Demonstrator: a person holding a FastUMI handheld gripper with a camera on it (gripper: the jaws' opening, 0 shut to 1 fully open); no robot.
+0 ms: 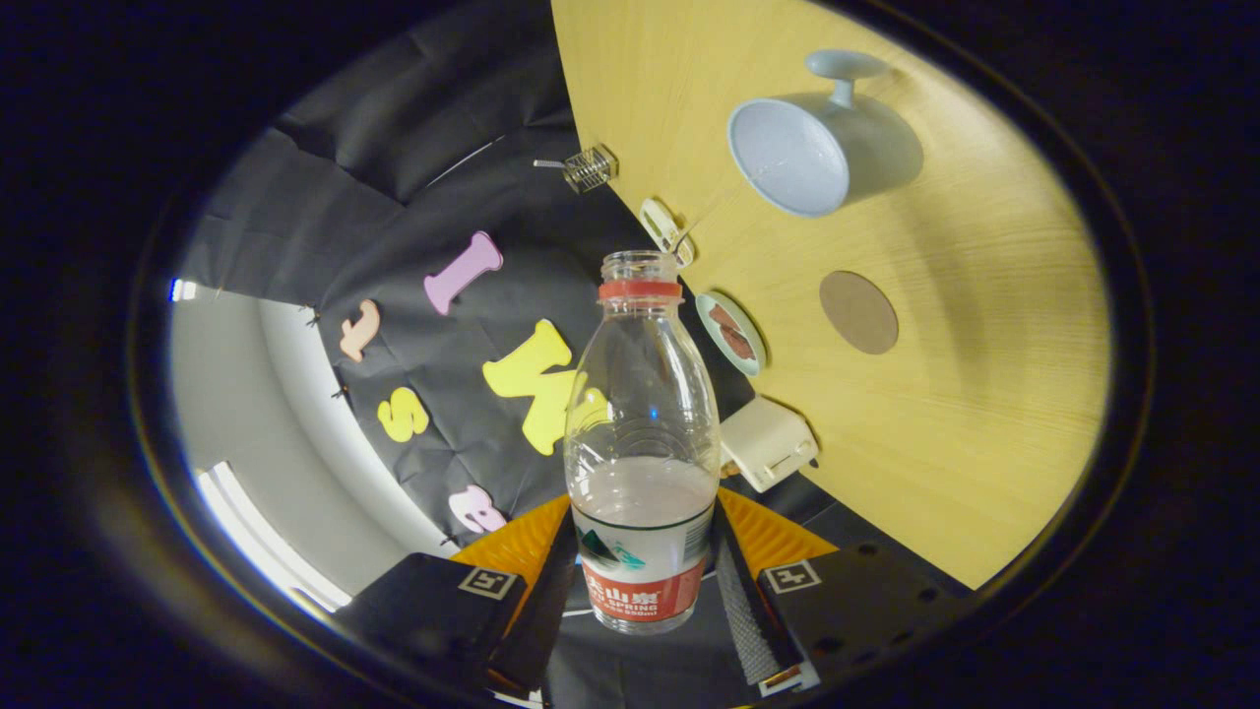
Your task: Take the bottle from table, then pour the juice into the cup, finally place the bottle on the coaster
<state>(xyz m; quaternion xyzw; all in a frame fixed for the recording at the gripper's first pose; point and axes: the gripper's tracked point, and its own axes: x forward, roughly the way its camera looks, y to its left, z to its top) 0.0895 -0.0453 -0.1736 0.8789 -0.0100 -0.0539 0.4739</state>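
Note:
A clear plastic bottle (642, 433) with a red neck ring and no cap sits between my fingers, and my gripper (642, 591) is shut on its labelled lower part. Pale liquid fills the bottom third, near the fingers. The view is rolled, so the wooden table (984, 394) stands to the right and the bottle lies sideways over its edge. A light blue cup (822, 148) with a handle stands on the table beyond the bottle's mouth and to the right, its opening empty. The round brown coaster (858, 311) lies on the table between the cup and my fingers.
A small plate (733, 333) with brown pieces sits at the table's edge right beside the bottle's shoulder. A white box (768, 443) sits at the edge nearer my fingers. A white clip-like thing (666, 229) and a small wire object (589, 167) lie farther along the edge.

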